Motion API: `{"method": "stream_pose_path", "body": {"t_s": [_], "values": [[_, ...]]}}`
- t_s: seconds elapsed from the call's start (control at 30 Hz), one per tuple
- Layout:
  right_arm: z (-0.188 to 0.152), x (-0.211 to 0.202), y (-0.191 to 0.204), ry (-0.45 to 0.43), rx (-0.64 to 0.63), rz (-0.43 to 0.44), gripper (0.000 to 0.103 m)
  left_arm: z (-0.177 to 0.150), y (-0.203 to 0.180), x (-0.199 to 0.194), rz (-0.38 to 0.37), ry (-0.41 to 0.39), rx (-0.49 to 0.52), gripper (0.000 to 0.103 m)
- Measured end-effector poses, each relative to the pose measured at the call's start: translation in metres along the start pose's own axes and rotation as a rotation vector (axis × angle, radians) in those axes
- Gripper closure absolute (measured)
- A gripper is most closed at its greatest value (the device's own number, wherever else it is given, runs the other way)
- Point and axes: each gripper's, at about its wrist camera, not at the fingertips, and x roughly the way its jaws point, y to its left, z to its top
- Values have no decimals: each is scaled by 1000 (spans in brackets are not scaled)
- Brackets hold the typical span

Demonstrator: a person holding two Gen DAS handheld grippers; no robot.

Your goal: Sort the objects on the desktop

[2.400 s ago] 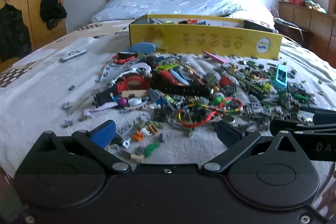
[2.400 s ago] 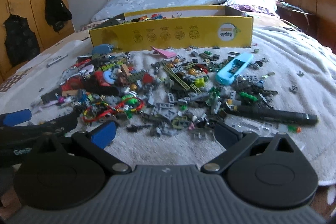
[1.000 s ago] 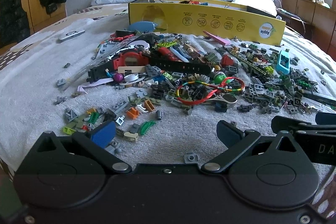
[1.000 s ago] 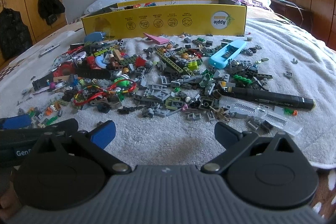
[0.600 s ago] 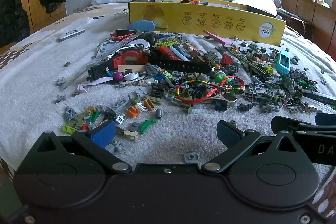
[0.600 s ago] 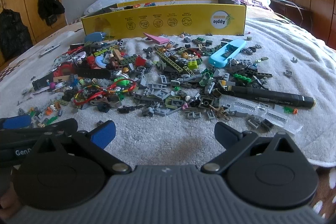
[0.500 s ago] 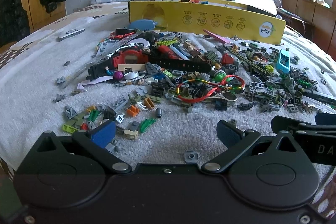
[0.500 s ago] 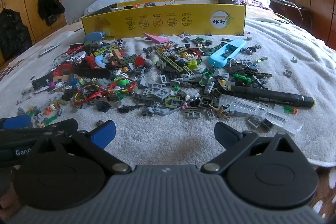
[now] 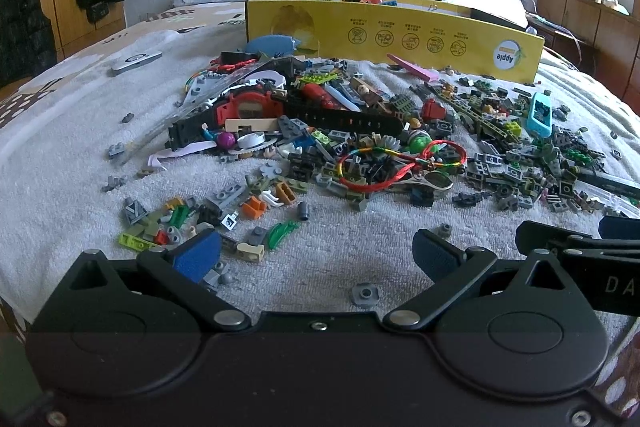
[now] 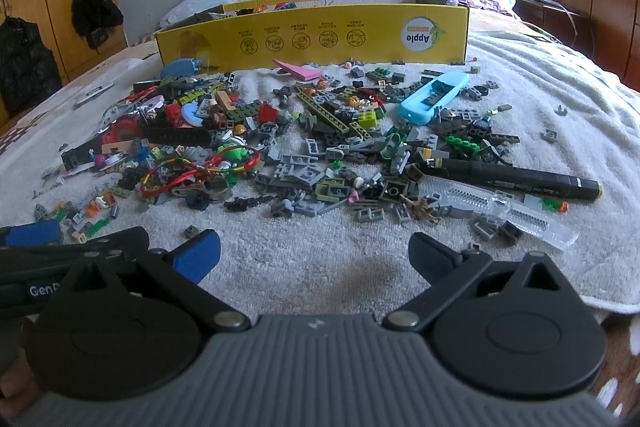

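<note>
Since 2.4 s ago both views have drawn back toward the near edge of the bed (image 9: 52, 155), so more bare towel lies before the scattered pile of small pieces (image 10: 320, 163). The left gripper (image 9: 316, 251) and right gripper (image 10: 314, 251) hover with jaws apart, empty. The yellow box (image 10: 312, 31) behind the pile holds a few colourful pieces.

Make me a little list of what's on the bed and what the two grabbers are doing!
surface: white towel on a bed
container: yellow box behind the pile
pile: small toy bricks, mixed colours
bigger items: red watch, black marker, light blue case, red string bracelet
left gripper: open, empty, above the towel
right gripper: open, empty, above the towel
</note>
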Motion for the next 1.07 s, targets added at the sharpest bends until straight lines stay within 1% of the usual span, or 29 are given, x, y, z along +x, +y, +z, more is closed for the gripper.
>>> {"method": "stream_pose_path", "body": {"t_s": [0.47,1.07], "values": [[-4,1,3,5,-11,-12,0,-5,4,4,-1,12,-19,1],[-4,2,3,11,-16,-10,0,-4,2,3,18,1,-3,1]]}}
